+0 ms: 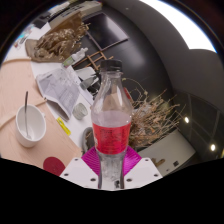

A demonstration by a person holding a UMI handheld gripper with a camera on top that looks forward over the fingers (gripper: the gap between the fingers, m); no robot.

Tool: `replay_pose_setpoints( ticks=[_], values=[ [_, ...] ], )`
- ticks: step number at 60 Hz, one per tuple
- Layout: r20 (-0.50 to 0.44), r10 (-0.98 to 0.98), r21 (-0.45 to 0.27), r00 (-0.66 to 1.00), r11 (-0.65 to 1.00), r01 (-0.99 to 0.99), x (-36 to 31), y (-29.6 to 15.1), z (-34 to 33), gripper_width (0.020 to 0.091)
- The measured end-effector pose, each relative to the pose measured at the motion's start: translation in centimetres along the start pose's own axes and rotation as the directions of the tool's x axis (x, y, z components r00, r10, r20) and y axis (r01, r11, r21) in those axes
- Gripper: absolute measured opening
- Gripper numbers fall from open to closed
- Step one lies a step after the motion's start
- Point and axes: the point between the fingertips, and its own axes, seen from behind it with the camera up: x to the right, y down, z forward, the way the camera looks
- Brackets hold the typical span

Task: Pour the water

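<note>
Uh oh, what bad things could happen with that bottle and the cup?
The bottle with pink liquid sits between the fingers of the gripper. Its cap looks still on, so nothing could pour until that comes off. The white cup stands off to the side with a stick or spoon in it; tipping the bottle early could wet the papers lying between them, or knock the cup.

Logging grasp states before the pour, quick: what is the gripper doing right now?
Gripper: closed on the water bottle, both pink pads pressing its lower body.
</note>
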Motion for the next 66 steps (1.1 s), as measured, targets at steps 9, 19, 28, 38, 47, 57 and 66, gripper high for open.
replay_pose_setpoints(
  ticks=[9,19,28,38,47,57,66],
  values=[
    [0.158,0.442,-0.065,0.883,0.897,-0.438,-3.1,-0.3,-1.1,0.0239],
    [0.249,0.691,-0.142,0.678,0.719,-0.68,-7.5,0.9,-1.4,0.024],
    [0.267,0.76,-0.191,0.593,0.645,-0.74,-11.0,2.6,-0.8,0.024],
    [0.26,0.815,-0.21,0.517,0.571,-0.794,-12.4,4.0,0.0,0.0247],
    [0.258,0.802,-0.176,0.538,0.587,-0.79,-12.5,4.0,-0.2,0.0315],
    [0.225,0.809,-0.228,0.543,0.585,-0.778,-12.8,5.0,-1.0,0.0521],
    [0.186,0.831,-0.268,0.524,0.556,-0.787,-11.6,4.8,-4.2,0.0834]
  ],
)
